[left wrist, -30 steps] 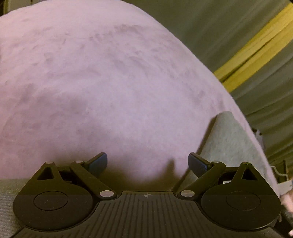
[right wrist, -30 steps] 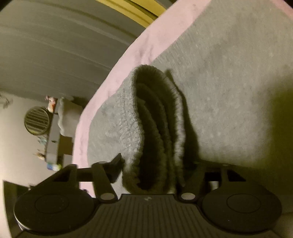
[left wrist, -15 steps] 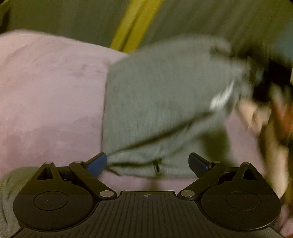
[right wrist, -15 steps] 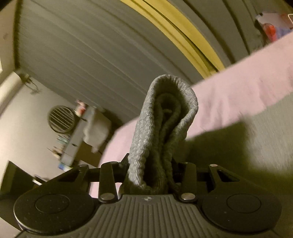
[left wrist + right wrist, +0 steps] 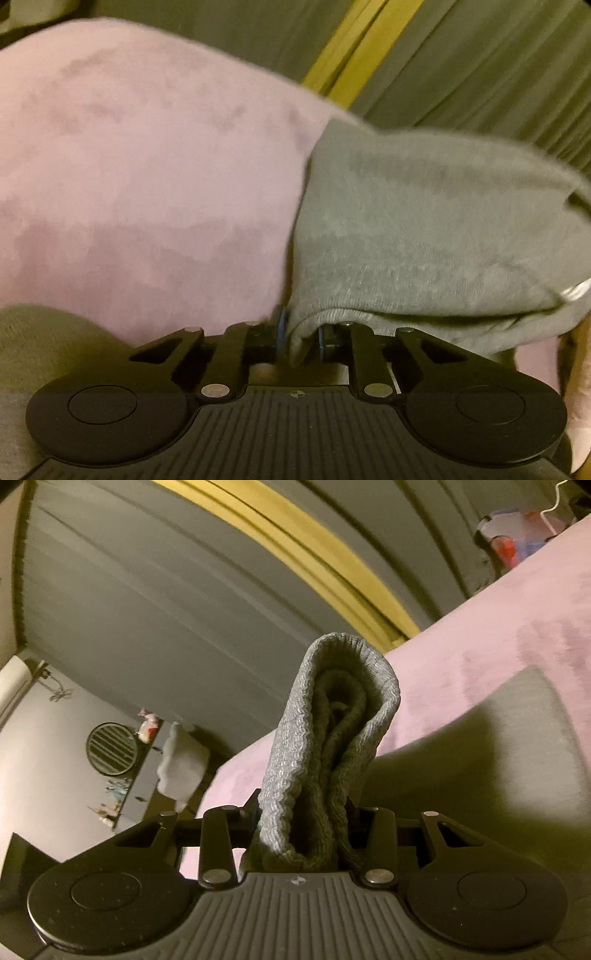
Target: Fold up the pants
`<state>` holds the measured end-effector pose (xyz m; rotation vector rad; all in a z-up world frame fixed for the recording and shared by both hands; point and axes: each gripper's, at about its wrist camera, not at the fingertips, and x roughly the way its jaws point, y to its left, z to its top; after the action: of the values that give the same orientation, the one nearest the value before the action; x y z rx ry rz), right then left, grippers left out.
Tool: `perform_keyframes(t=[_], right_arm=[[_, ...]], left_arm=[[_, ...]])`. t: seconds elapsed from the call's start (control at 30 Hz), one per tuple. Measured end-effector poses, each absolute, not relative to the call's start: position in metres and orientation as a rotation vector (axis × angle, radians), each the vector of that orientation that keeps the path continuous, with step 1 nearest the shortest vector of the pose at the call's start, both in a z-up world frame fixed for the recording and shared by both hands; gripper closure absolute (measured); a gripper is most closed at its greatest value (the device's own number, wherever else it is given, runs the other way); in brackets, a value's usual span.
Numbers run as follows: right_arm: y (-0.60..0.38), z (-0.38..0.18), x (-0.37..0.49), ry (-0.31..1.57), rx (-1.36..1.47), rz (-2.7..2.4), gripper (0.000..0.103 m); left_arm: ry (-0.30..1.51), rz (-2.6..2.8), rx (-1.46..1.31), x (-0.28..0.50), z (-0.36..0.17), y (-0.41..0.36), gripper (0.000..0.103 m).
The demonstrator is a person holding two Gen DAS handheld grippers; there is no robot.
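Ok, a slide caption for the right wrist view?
Right tool clamps the bunched ribbed waistband of grey pants, lifted above a pink blanket.

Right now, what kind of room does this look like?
Probably a bedroom at home: a soft pink plush blanket covers what looks like a bed, long grey-green curtains with a yellow stripe hang behind it, and a cluttered shelf with a round fan stands by the wall.

Pink plush bed cover (image 5: 147, 177), grey pants (image 5: 424, 236) partly resting on it

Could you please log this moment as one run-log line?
left gripper: closing on pants edge | right gripper: clamps ribbed waistband, raised | surface: pink blanket
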<state>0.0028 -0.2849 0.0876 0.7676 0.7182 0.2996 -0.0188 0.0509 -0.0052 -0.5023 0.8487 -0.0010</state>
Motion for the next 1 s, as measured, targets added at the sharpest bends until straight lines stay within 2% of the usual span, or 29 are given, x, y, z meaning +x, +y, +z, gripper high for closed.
perform_keyframes(t=[0.13, 0.2, 0.23, 0.27, 0.3, 0.37, 0.43, 0.63, 0.7, 0.8, 0.9, 0.97, 1.0], right_arm=[[-0.305, 0.065, -0.005, 0.734, 0.742, 0.224, 0.064], [-0.310, 0.046, -0.006, 0.762, 0.677, 0.151, 0.063], [-0.312, 0.035, -0.005, 0.798, 0.627, 0.106, 0.056], [-0.316, 0.022, -0.003, 0.856, 0.581, 0.034, 0.049], [-0.320, 0.008, -0.001, 0.924, 0.557, -0.050, 0.038], [-0.330, -0.009, -0.004, 0.986, 0.590, -0.082, 0.037], [-0.336, -0.009, -0.009, 0.956, 0.656, -0.043, 0.030], [-0.323, -0.009, -0.006, 0.978, 0.553, 0.001, 0.030], [-0.323, -0.011, -0.006, 0.985, 0.535, 0.009, 0.028], [-0.333, -0.013, -0.002, 1.005, 0.608, 0.041, 0.015], [-0.338, -0.022, 0.006, 1.015, 0.689, 0.081, 0.004], [-0.337, -0.024, 0.008, 1.013, 0.697, 0.081, 0.004], [-0.335, -0.022, 0.007, 1.003, 0.691, 0.081, 0.016]], left_arm=[[0.857, -0.048, -0.439, -0.019, -0.005, 0.041, 0.080], [0.899, -0.067, -0.419, -0.012, -0.008, 0.038, 0.056], [0.923, -0.071, -0.416, -0.010, -0.009, 0.038, 0.048], [0.944, -0.066, -0.412, -0.008, -0.011, 0.036, 0.034], [0.955, -0.053, -0.411, -0.008, -0.011, 0.036, 0.026], [0.936, -0.065, -0.438, -0.011, -0.007, 0.041, 0.025], [0.927, -0.085, -0.469, -0.010, -0.004, 0.049, 0.023], [0.891, -0.119, -0.450, -0.018, 0.024, 0.045, 0.022], [0.820, -0.118, -0.454, -0.021, 0.038, 0.047, 0.011], [0.775, -0.100, -0.464, -0.020, 0.045, 0.053, 0.009], [0.808, -0.094, -0.477, -0.013, 0.033, 0.054, 0.009], [0.841, -0.089, -0.490, -0.008, 0.018, 0.049, 0.009], [0.859, -0.082, -0.491, -0.006, 0.011, 0.046, 0.009]])
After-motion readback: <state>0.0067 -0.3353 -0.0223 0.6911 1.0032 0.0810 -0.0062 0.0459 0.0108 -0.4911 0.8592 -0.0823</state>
